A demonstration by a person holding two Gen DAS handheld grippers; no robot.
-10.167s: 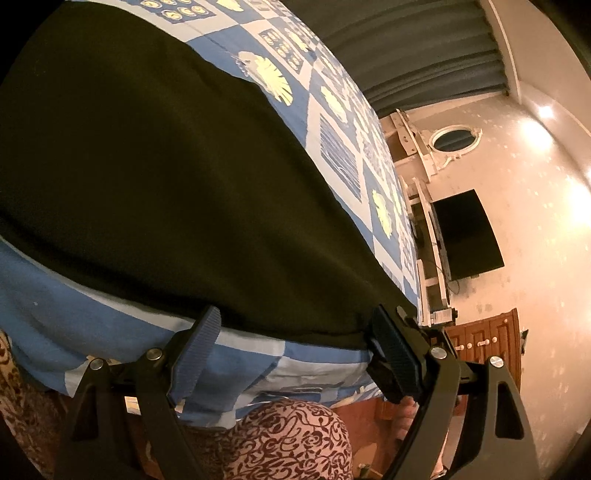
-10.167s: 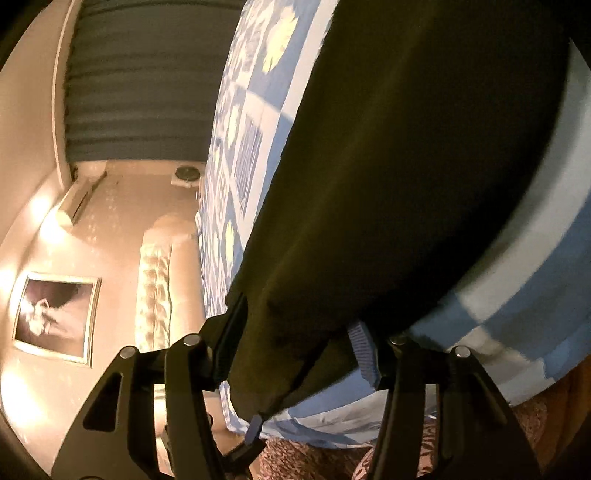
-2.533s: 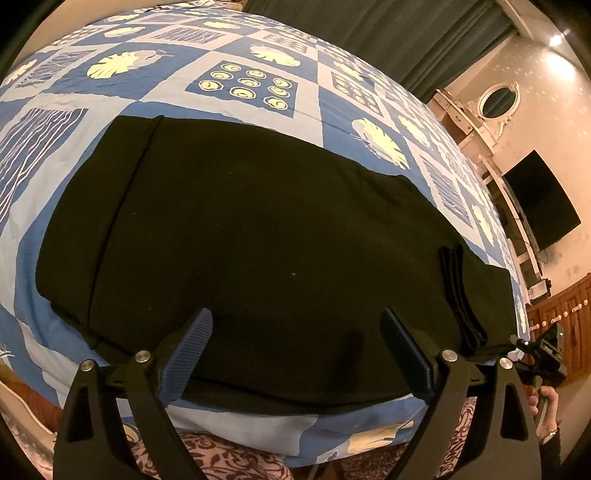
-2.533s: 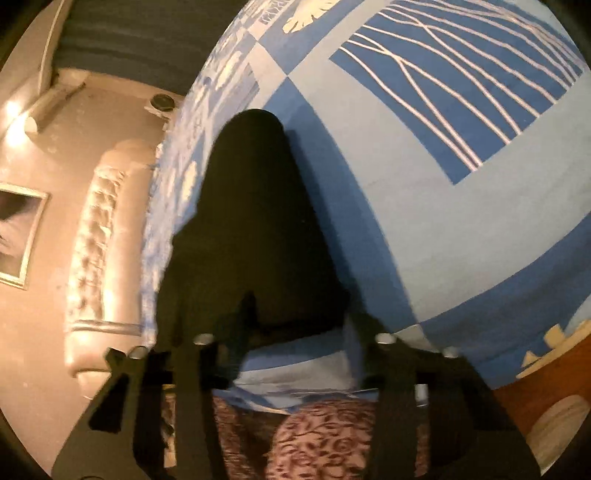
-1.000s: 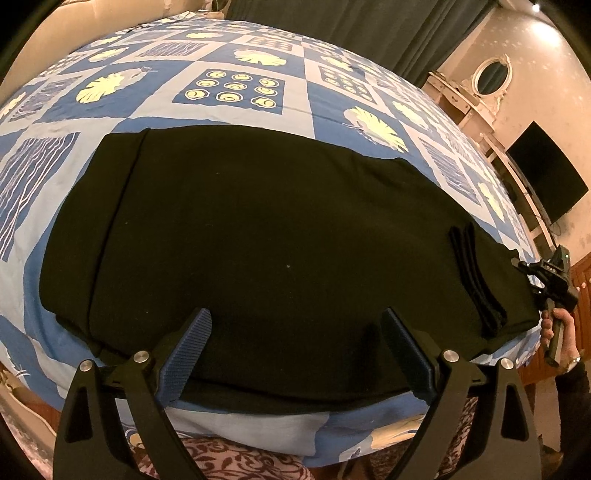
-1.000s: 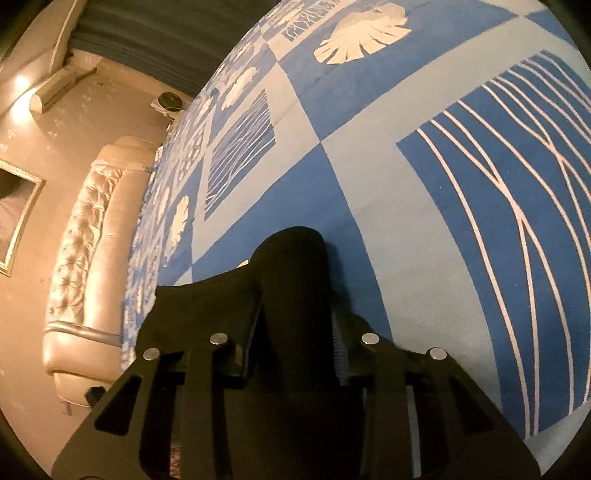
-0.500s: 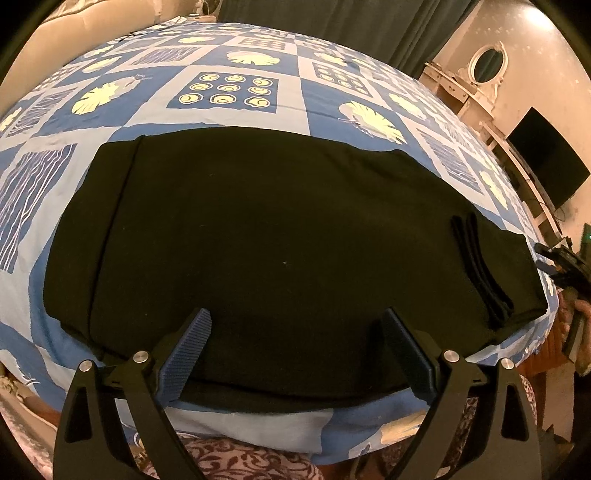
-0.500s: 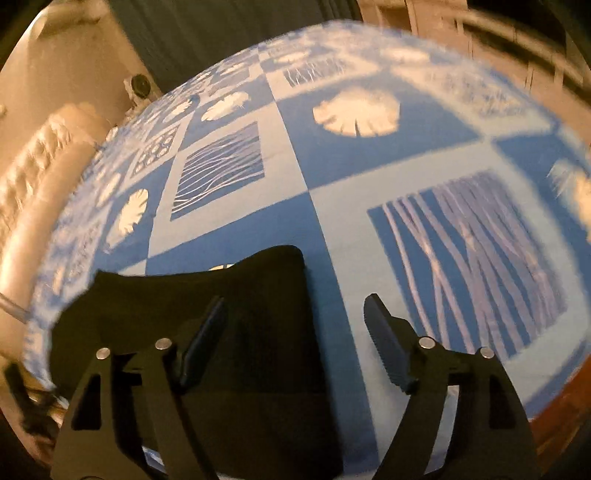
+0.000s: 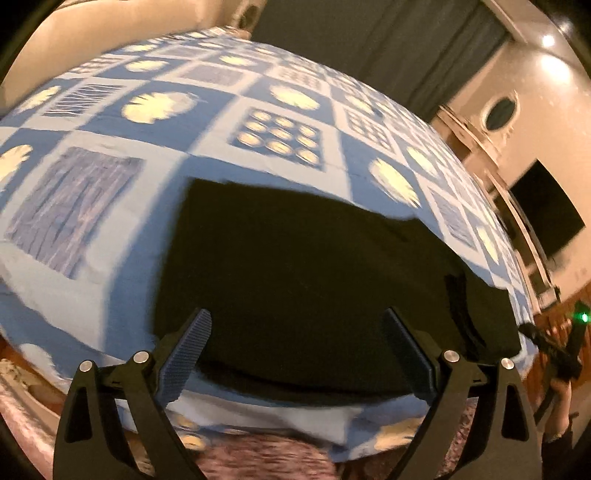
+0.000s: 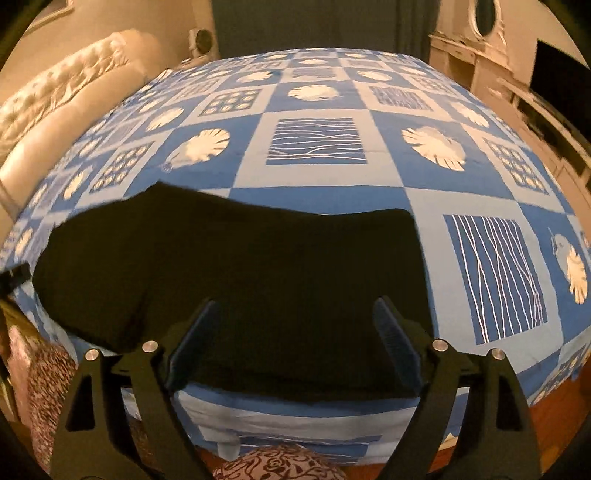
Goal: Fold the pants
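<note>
Black pants [image 9: 314,266] [image 10: 236,266] lie folded flat near the front edge of a bed with a blue and white patterned cover [image 9: 229,125] [image 10: 317,173]. A narrow raised fold [image 9: 461,306] runs across the pants near their right end in the left wrist view. My left gripper [image 9: 295,343] hangs open above the pants' near edge, nothing between its fingers. My right gripper [image 10: 293,332] is above the pants' near edge too; its jaws are opening and hold nothing. It also shows at the far right of the left wrist view [image 9: 554,350], held by a hand.
A padded cream headboard [image 10: 62,99] stands left of the bed. Dark curtains [image 10: 314,22] hang behind it. A white dresser with an oval mirror [image 9: 498,114] and a dark screen [image 9: 546,218] line the right wall. A leg in patterned cloth [image 10: 280,465] shows below the bed edge.
My right gripper let go of the pants' end, opened wide, rose and rolled round to face the whole bed. My left gripper lifted and drew back, so the pants look smaller.
</note>
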